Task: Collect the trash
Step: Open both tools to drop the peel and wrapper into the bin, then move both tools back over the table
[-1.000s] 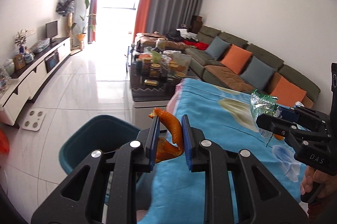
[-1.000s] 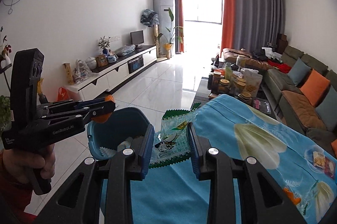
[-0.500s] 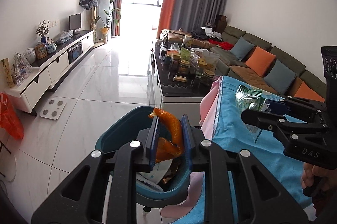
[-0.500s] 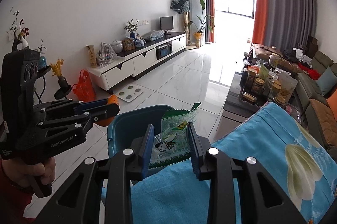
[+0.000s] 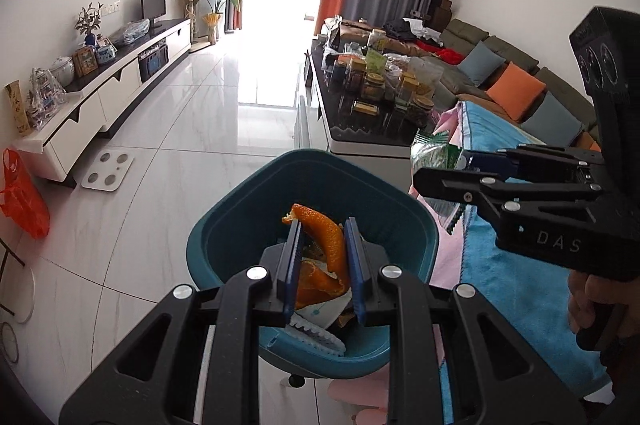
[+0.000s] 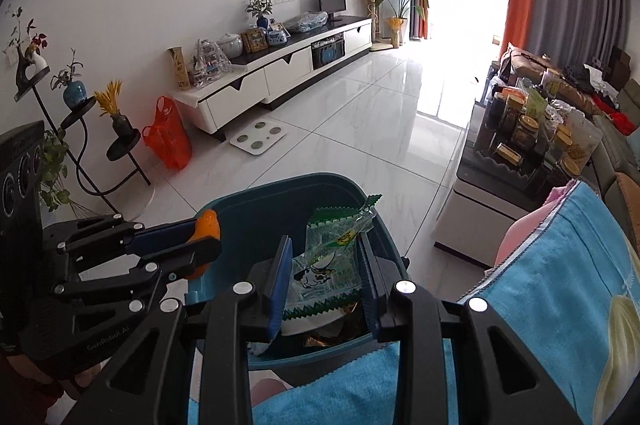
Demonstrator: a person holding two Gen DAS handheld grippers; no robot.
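Two pieces in hand, neither dropped yet; dark teal plastic bin (image 5: 416, 225) on floor beside blue cloth (image 6: 560, 285) already holds scraps; right gripper (image 6: 326, 277) clamps crinkly green snack wrapper (image 6: 328, 253), left gripper (image 5: 320, 261) clamps curled orange peel (image 5: 326, 237), both above bin mouth; release remains

A matt teal plastic bin (image 5: 240, 213) is seen on glossy white floor tiles (image 5: 200, 129), beside soft blue cloth (image 6: 552, 289); a crinkled shiny plastic wrapper (image 6: 328, 265) and dimpled orange peel (image 5: 328, 245) are shown.
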